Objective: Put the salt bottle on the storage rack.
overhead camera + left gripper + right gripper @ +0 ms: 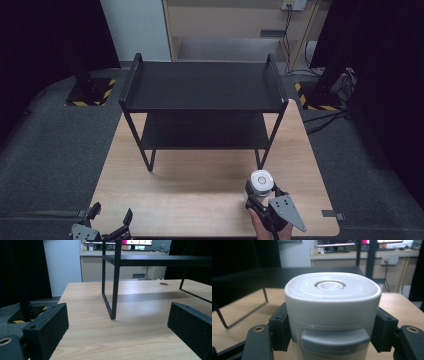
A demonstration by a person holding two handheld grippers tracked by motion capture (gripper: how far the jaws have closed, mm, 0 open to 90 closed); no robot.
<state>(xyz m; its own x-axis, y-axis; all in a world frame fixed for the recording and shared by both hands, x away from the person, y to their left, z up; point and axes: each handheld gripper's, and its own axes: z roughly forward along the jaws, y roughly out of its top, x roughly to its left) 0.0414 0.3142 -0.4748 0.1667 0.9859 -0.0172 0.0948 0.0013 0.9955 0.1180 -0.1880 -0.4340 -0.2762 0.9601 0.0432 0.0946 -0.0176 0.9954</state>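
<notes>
A white container with a grey front latch (261, 183) (332, 312) stands upright between the jaws of my right gripper (260, 192) (332, 332), which is shut on its sides near the table's front right. A black two-tier shelf rack (202, 90) (160, 261) stands on the wooden table (200, 185), both tiers bare. My left gripper (109, 220) (117, 327) sits at the table's front left corner, open, with nothing between its jaws; in the left gripper view the rack's front left leg (114, 290) rises ahead of it.
Black stand bases with yellow-black tape (90, 92) (320, 95) sit on the grey floor to either side of the rack. A beige cabinet (225, 30) and cables (345, 80) lie behind. Bare tabletop stretches between the rack's legs and the front edge.
</notes>
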